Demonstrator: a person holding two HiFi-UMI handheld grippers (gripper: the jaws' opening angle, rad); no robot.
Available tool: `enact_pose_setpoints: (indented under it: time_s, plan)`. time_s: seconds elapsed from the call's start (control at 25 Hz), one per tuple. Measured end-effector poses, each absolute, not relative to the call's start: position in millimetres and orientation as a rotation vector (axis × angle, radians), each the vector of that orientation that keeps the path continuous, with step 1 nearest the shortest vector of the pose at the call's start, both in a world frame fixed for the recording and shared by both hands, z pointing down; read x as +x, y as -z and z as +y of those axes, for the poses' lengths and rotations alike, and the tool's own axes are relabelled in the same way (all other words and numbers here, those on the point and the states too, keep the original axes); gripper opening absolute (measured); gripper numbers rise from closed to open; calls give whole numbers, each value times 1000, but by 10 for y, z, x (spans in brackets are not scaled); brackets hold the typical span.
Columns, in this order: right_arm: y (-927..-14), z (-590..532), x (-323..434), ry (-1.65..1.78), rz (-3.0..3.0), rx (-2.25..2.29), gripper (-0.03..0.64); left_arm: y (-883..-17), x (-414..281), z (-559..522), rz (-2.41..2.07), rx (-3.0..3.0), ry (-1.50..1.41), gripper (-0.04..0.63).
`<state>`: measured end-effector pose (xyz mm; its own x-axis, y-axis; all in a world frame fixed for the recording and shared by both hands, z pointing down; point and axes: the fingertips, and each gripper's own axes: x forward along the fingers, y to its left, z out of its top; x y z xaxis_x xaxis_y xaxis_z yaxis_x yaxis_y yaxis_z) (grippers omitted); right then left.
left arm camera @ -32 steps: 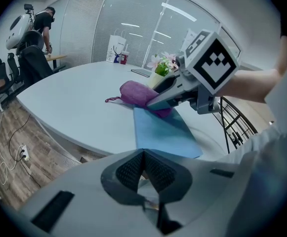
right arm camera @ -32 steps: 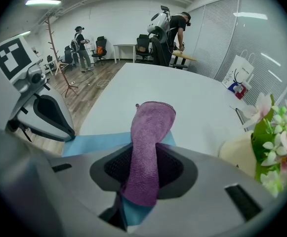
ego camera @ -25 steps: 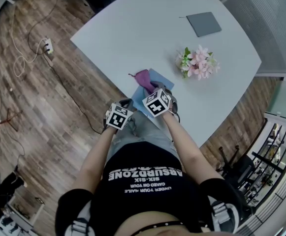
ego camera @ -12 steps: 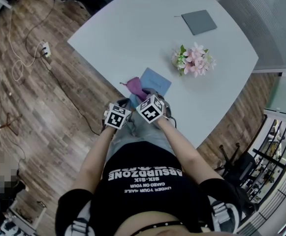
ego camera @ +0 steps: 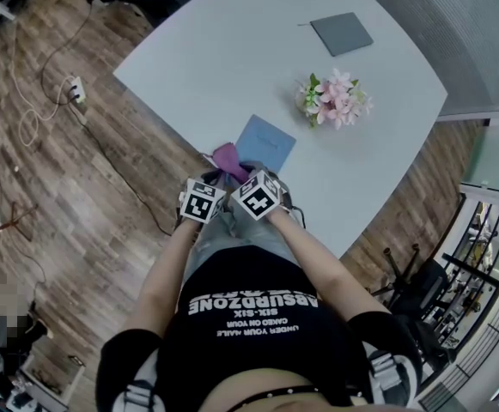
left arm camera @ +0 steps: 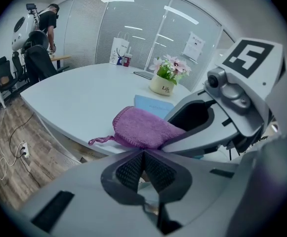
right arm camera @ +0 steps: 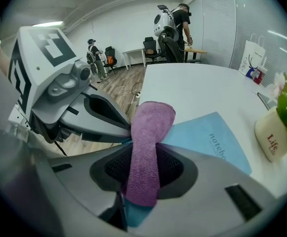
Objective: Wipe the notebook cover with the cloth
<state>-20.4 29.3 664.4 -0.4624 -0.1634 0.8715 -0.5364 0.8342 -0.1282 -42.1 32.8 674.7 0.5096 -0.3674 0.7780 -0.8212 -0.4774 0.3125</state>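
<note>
The big pale grey table point(ego camera: 232, 50) carries the flat light blue notebook point(ego camera: 268, 141), which lies close to the edge by the person, probably so both arms can reach it. The fluffy purple cloth point(right arm camera: 152, 127) sits at the near corner of the notebook, pinched tight between the jaws of the right gripper point(right arm camera: 144, 168), so it looks ready to rub over the cover. The left gripper point(left arm camera: 143, 171) hovers just beside that same corner with its jaws pressed together on nothing, maybe to hold the notebook still.
</note>
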Motion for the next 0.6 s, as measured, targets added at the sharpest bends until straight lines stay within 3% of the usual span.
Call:
enact_pose_setpoints:
  time_s: [0.6]
  plan:
    - [-6675, 463, -176, -668, -2041, 611, 135, -6751, -409, 326, -957, 2103, -867, 15]
